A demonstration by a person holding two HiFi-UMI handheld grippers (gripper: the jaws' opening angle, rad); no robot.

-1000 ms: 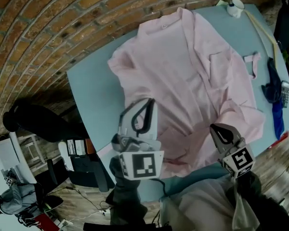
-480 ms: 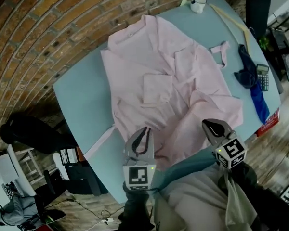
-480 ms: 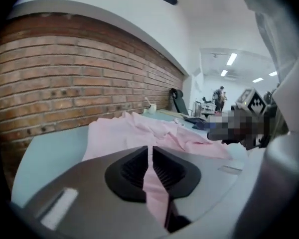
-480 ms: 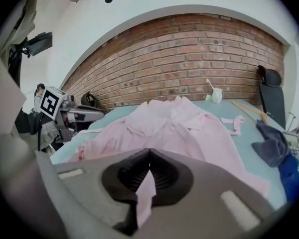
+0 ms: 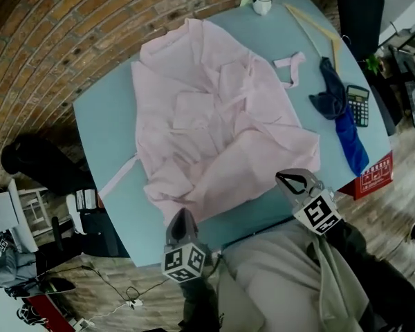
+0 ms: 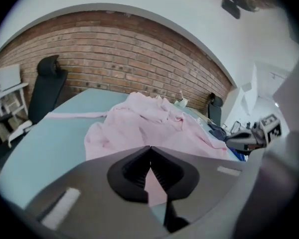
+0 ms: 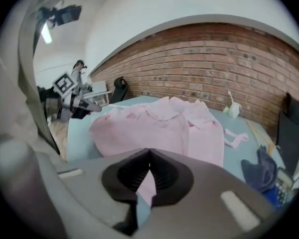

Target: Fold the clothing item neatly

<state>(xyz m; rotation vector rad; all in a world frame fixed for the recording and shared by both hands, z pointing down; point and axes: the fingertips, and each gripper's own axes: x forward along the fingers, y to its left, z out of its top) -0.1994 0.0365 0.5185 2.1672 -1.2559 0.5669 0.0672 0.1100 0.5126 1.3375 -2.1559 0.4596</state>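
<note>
both the left gripper (image 5: 182, 214) and right gripper (image 5: 285, 178) have jaws clenched on nothing, just short of the crumpled pink robe's (image 5: 214, 130) near hem, its length running away across the surface (image 5: 104, 123).

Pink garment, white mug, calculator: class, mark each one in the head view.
pink garment (image 5: 214, 137), head view, middle of the rumpled cloth.
white mug (image 5: 262, 2), head view, its side wall.
calculator (image 5: 358, 105), head view, its keypad.

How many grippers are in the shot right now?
2. The left gripper is at the table's near edge, by the garment's hem; the right gripper is further right along that edge. Both are shut and empty. None seems hidden.
</note>
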